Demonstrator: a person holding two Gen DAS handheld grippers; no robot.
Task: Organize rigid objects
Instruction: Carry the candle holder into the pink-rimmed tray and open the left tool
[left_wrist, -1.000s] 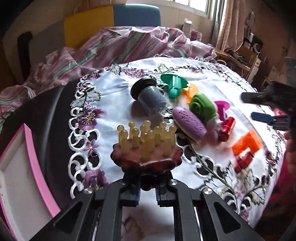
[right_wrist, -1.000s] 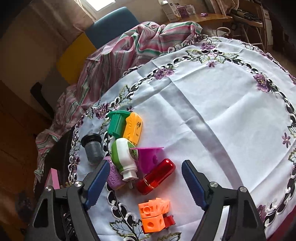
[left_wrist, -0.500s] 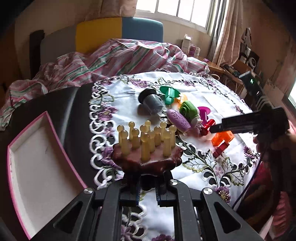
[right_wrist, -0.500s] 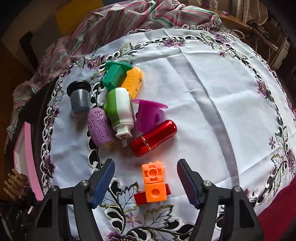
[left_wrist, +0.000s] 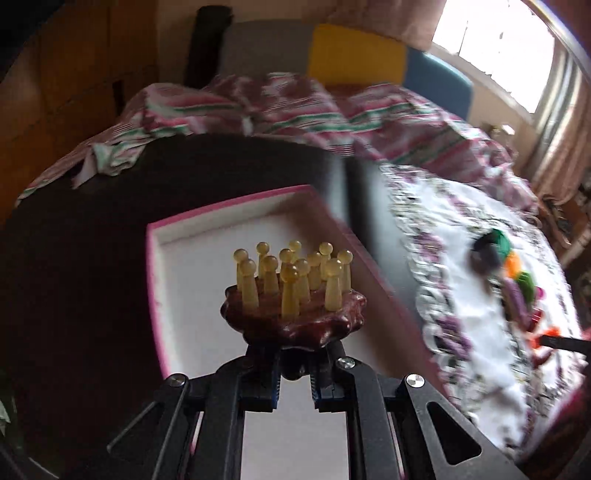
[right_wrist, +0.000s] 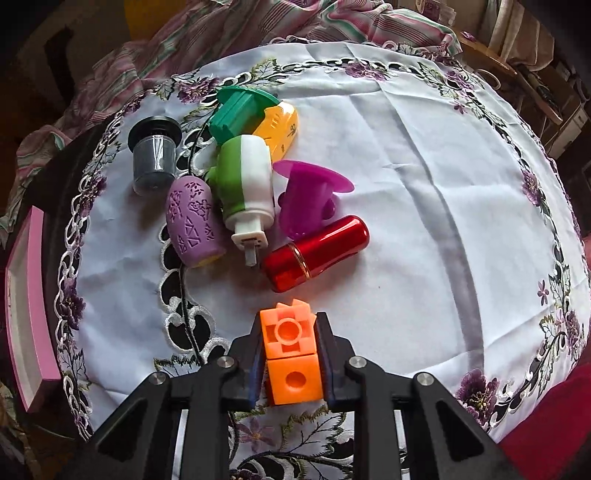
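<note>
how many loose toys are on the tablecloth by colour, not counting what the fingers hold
green: 2, a green flanged piece and a green-and-white cylinder
purple: 2, a lilac embossed oval and a magenta flanged piece
yellow block: 1
red metallic capsule: 1
grey cup: 1
total: 7

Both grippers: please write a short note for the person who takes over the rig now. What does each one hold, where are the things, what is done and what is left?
Left gripper: shut on the wooden massager, held above the pink box; not yet released.
Right gripper: shut on the orange block, low over the tablecloth.
On the cloth: grey cup, purple oval, green-white piece, green piece, yellow piece, magenta piece, red capsule.
Done: nothing visible in the box.
Left: probably set down the massager, then the block, then the other seven.
</note>
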